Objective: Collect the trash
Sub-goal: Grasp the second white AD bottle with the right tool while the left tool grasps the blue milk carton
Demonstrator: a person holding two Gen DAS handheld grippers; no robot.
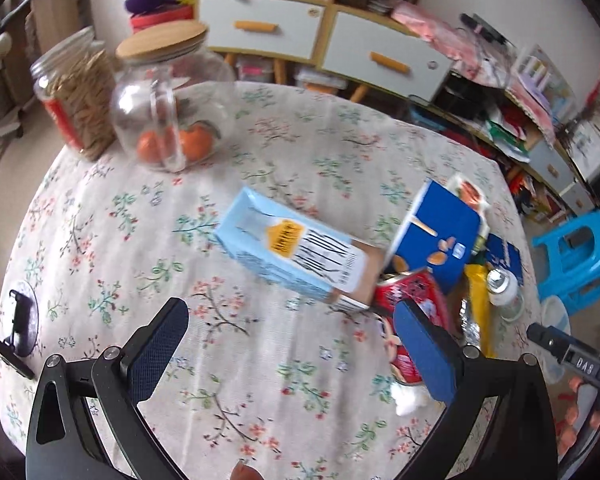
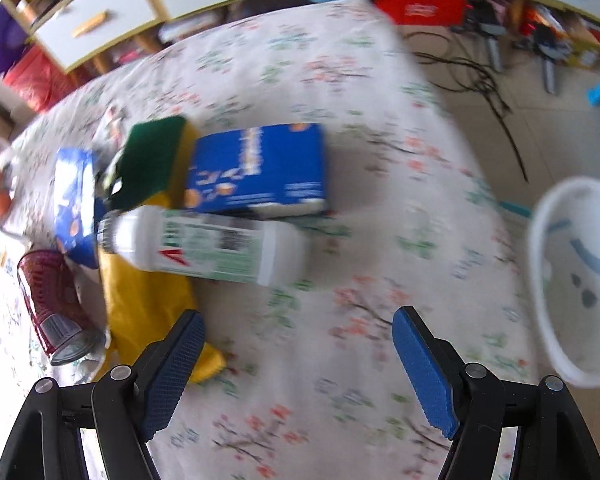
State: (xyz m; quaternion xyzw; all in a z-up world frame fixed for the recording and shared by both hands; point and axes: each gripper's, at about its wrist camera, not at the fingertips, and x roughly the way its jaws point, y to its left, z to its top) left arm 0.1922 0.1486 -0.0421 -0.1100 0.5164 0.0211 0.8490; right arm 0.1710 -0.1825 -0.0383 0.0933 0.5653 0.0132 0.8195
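Holding both pairs of fingers spread and empty, we see a pale blue carton (image 1: pixel 300 258) beyond the left gripper (image 1: pixel 296 352) and a white bottle (image 2: pixel 208 246) just beyond the right gripper (image 2: pixel 300 364).

Left wrist view: looking down across the floral table (image 1: pixel 100 220) toward its far edge and the cabinet (image 1: pixel 320 40) behind. Right wrist view: sitting closer, facing the table's far right corner. Both are sharing the red can (image 1: pixel 412 292) (image 2: pixel 52 304), blue box (image 1: pixel 436 232) (image 2: pixel 260 168) and yellow bag (image 1: pixel 478 300) (image 2: pixel 140 304).
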